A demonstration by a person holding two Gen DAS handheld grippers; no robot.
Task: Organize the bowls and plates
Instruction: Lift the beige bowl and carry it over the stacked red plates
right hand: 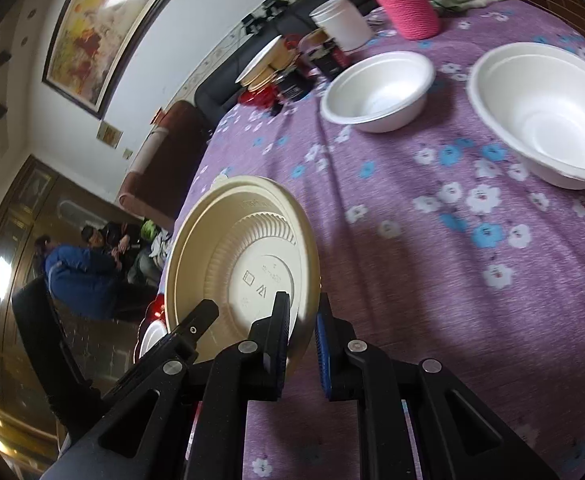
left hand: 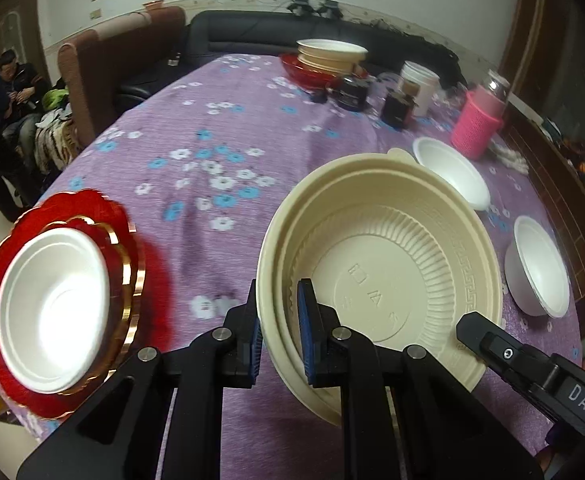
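Observation:
A cream ribbed plastic bowl point(left hand: 392, 264), which looks like two nested together, hangs tilted above the purple flowered tablecloth point(left hand: 196, 128). My left gripper point(left hand: 278, 332) is shut on its near left rim, one blue pad inside and one outside. My right gripper point(right hand: 302, 336) is shut on the opposite rim of the same cream bowl point(right hand: 228, 248). In the left wrist view a black fingertip point(left hand: 470, 326) of the right gripper shows at the bowl's right edge. At the left table edge a white foam bowl point(left hand: 52, 312) sits in a red, gold-rimmed plate point(left hand: 92, 208).
Two white foam bowls point(left hand: 448, 172) point(left hand: 540, 268) stand on the right of the table. At the far end are a stack of cream bowls on a red plate point(left hand: 328, 58), dark jars point(left hand: 350, 90), a white tub point(left hand: 418, 84) and a pink-sleeved bottle point(left hand: 478, 124). People sit beyond the table's left side.

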